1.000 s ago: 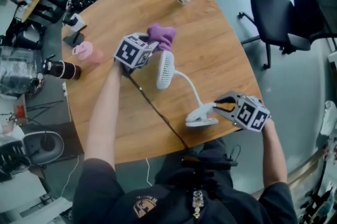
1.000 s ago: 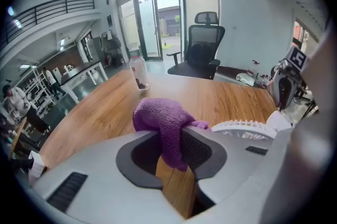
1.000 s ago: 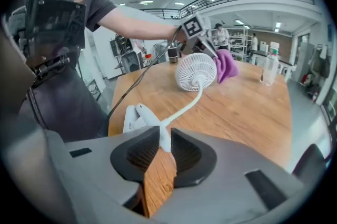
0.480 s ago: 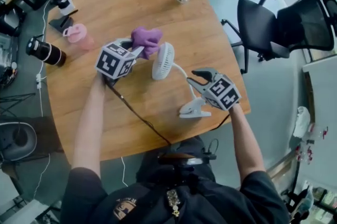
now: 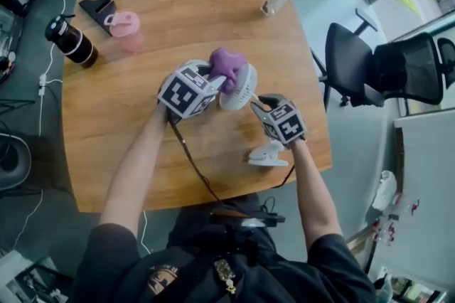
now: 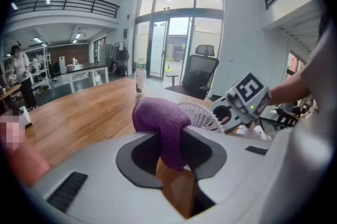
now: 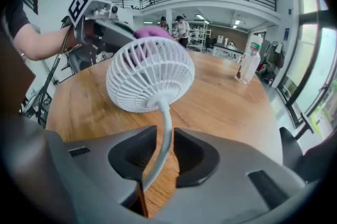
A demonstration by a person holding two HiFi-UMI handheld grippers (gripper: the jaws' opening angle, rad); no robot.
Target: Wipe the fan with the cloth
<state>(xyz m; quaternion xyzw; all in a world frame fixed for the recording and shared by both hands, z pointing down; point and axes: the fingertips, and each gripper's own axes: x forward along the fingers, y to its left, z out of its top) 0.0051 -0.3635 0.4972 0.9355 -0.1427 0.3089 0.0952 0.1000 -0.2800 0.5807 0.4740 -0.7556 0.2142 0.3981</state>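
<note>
Two hand-held grippers meet at the fan, which stands near the middle of the wooden worktop in the head view. The left hand-held gripper brings the purple cloth up to the fan's round head, and the right hand-held gripper sits above the clip base. In the left gripper view, the jaws are clamped on the cloth, which bulges above them, with the grille just behind. In the right gripper view, the jaws have just been opening and stand slightly apart; the white neck runs between them, not visibly squeezed.

Bright even daylight, fisheye-warped dark edges
</note>
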